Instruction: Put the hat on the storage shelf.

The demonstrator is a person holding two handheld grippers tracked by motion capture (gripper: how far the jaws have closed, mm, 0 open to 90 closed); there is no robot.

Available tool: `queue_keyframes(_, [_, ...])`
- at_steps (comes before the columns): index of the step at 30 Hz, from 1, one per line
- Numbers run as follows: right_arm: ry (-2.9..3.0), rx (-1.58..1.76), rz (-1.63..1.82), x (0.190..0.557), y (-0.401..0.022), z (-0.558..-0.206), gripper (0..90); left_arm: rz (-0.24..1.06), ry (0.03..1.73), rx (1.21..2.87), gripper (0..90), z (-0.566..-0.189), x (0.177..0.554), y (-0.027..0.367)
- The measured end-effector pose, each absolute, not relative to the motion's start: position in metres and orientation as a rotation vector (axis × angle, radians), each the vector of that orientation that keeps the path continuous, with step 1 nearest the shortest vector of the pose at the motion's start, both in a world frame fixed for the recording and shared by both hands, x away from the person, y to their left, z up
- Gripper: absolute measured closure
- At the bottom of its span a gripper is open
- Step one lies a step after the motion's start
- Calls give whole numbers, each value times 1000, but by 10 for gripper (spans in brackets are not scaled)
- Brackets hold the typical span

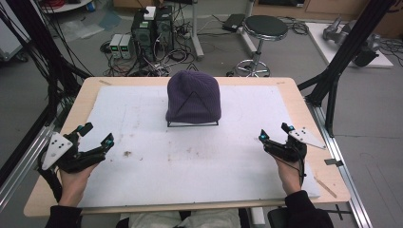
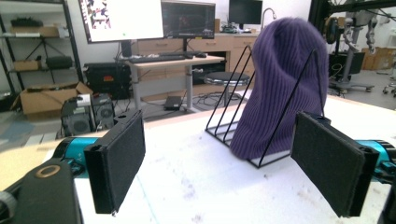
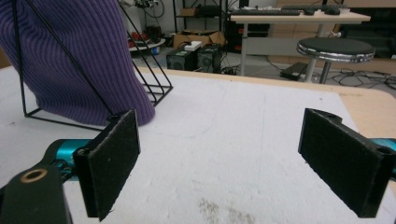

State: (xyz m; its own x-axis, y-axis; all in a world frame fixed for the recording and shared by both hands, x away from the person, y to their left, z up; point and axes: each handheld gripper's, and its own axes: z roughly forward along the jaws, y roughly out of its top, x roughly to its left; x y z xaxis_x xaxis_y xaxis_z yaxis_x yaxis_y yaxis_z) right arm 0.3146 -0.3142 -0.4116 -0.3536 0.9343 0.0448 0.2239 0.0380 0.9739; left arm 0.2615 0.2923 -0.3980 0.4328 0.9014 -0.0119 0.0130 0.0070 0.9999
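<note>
A ribbed purple beanie (image 1: 193, 96) is draped over a black wire rack (image 1: 192, 123) at the far middle of the counter (image 1: 157, 161). The left gripper (image 1: 99, 134) and right gripper (image 1: 272, 131) rest near the front corners, well apart from it, jaws spread wide and empty.

Both grippers black w/ teal accents; left gripper (image 1: 99, 134) & right gripper (image 1: 273, 132) each carry grey 3-cornered plate w/ dots; dark sleeves.
</note>
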Motion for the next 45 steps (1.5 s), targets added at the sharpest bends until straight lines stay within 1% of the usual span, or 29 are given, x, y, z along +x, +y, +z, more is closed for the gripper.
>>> queue_keyframes(6, [1667, 1254, 1344, 313, -322, -431, 120, 856, 946, 1386, 186, -420, 260, 302])
queue_keyframes(14, [1637, 1257, 1335, 310, -322, -435, 120, 844, 964, 1398, 190, -430, 259, 304])
queue_keyframes(45, [1674, 1248, 1307, 308, -318, -440, 120, 819, 982, 1421, 194, -434, 261, 297])
